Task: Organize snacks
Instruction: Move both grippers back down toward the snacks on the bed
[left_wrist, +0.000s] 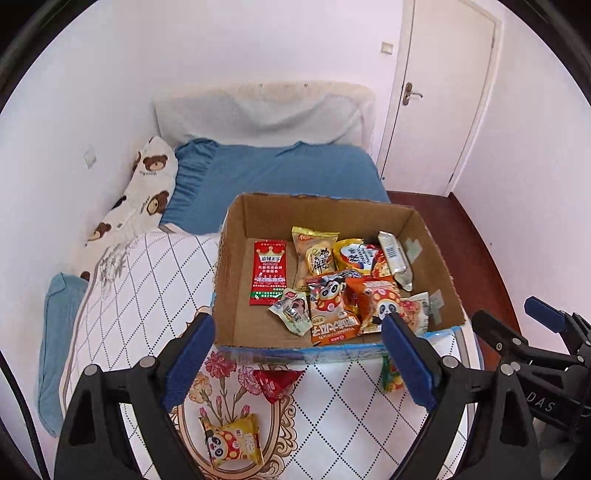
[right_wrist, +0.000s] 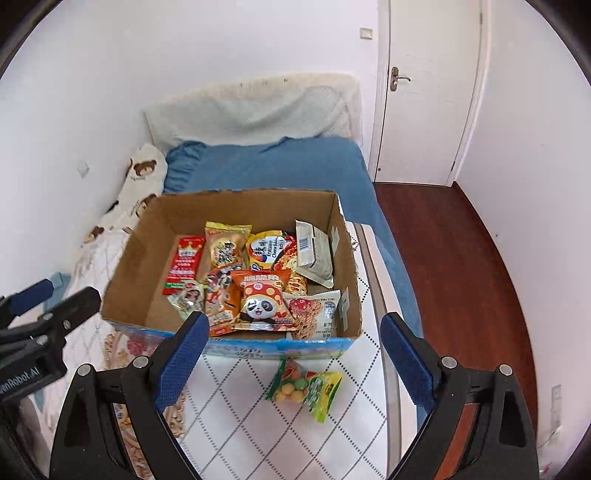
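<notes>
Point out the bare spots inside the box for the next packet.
Inside the cardboard box, bare floor runs along the left wall beside the red packet and into the near-left corner. The middle and right are crowded with overlapping packets, such as the panda packet.

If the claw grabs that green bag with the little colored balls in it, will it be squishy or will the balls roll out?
The green bag of balls looks like thin crinkly plastic, so it will probably flop and sag when lifted. It appears sealed, so the balls should stay inside, though they may shift toward the low end. It seems light, and the open right claw could likely pinch it easily.
</notes>
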